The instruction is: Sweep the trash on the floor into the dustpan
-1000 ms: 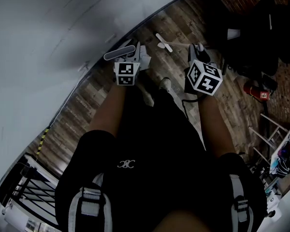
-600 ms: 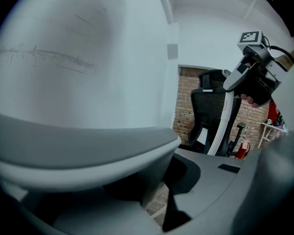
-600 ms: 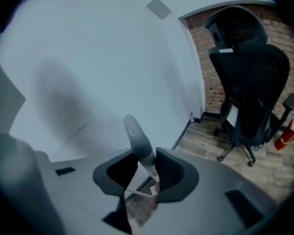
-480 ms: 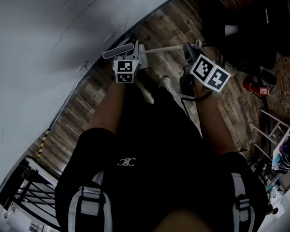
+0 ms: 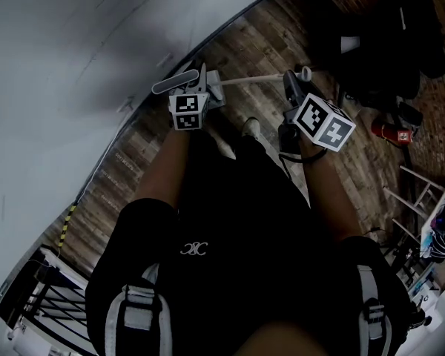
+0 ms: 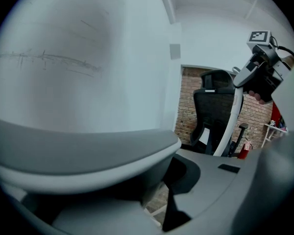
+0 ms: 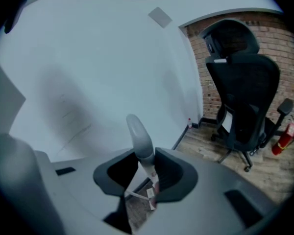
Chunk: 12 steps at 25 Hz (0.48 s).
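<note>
Nearest, our left gripper is clamped on a broad grey handle, which we take for the dustpan's; the pan itself is cut off. Our right gripper is closed round the broom handle, just below its grey tip. Its white shaft runs leftward, ending just ahead of the left gripper. Beyond both, on the wooden floor, we cannot make out any trash; the broom head is hidden too.

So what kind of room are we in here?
Likely an office or studio: a black office chair stands before a brick wall, with wood-plank flooring and a red fire extinguisher nearby.
</note>
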Motion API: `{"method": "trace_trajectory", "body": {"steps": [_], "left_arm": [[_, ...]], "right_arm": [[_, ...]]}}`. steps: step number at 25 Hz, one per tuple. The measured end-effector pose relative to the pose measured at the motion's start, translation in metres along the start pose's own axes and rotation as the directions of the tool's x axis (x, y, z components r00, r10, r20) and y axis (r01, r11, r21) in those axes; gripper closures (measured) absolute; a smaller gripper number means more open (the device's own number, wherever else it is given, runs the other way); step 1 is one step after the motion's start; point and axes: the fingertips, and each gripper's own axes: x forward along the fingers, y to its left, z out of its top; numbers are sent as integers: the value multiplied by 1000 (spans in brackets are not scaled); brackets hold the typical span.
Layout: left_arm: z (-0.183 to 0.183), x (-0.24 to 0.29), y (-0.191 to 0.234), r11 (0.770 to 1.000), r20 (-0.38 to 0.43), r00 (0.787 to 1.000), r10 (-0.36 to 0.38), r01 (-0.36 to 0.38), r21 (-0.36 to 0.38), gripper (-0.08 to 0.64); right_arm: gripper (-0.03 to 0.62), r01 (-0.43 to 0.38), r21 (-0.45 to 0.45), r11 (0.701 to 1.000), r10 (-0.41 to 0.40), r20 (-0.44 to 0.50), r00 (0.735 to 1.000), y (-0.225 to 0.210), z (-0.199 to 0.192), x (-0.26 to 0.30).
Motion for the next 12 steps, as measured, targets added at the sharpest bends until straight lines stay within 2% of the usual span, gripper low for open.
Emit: {"method": "trace_trajectory", "body": {"steps": [3, 7, 12], "left_arm": [[7, 0, 6, 999, 0, 1000, 31, -31, -19, 491], [29, -1, 4, 997, 10, 997, 75, -75, -16, 492], [51, -2, -25, 999, -2, 1000, 31, -31, 29, 497]], "right_arm": [[479, -2, -10, 1000, 2, 22, 1000, -9, 7, -13], [480, -19, -80, 997, 26, 90, 996, -15, 27, -42], [480, 0, -164, 986, 34, 201, 979, -29, 62, -73]]}}
